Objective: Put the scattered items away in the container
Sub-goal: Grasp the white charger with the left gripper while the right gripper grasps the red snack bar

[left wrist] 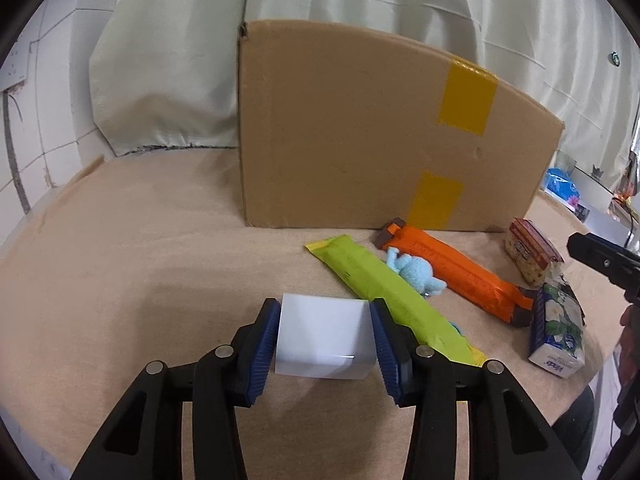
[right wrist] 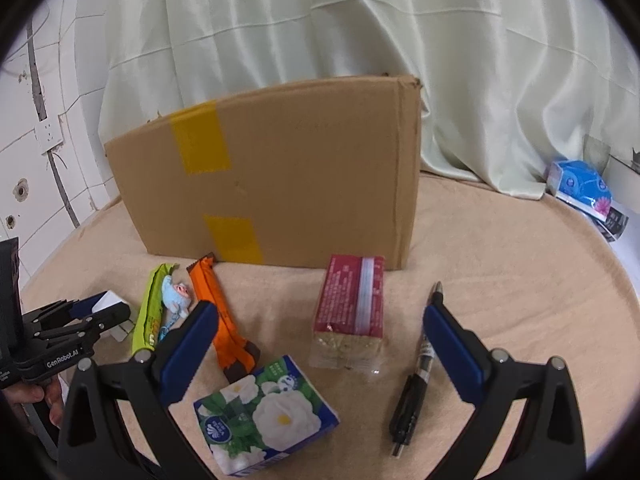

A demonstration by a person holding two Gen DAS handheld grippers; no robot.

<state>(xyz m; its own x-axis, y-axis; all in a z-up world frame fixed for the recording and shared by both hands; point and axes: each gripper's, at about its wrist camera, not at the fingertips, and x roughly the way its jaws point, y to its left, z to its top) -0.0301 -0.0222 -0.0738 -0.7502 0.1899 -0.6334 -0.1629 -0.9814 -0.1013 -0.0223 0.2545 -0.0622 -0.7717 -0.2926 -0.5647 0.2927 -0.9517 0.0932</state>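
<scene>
L hand-held gripper (left wrist: 325, 336) clamps white box (left wrist: 326, 336) low over table (left wrist: 140, 280), near cardboard box (left wrist: 360, 140). R hand-held gripper (right wrist: 320, 344) wide open, nothing held, above tissue pack (right wrist: 264, 412). Only R view shows pen (right wrist: 416, 376).

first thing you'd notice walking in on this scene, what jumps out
The big cardboard box with yellow tape strips dominates the back of the tan cloth-covered table. In front of it lies a bright scatter: a lime-green packet, an orange packet and a floral tissue pack. Nearest, the left gripper has a white block between its blue pads, while the right gripper hangs open over the tissue pack.
</scene>
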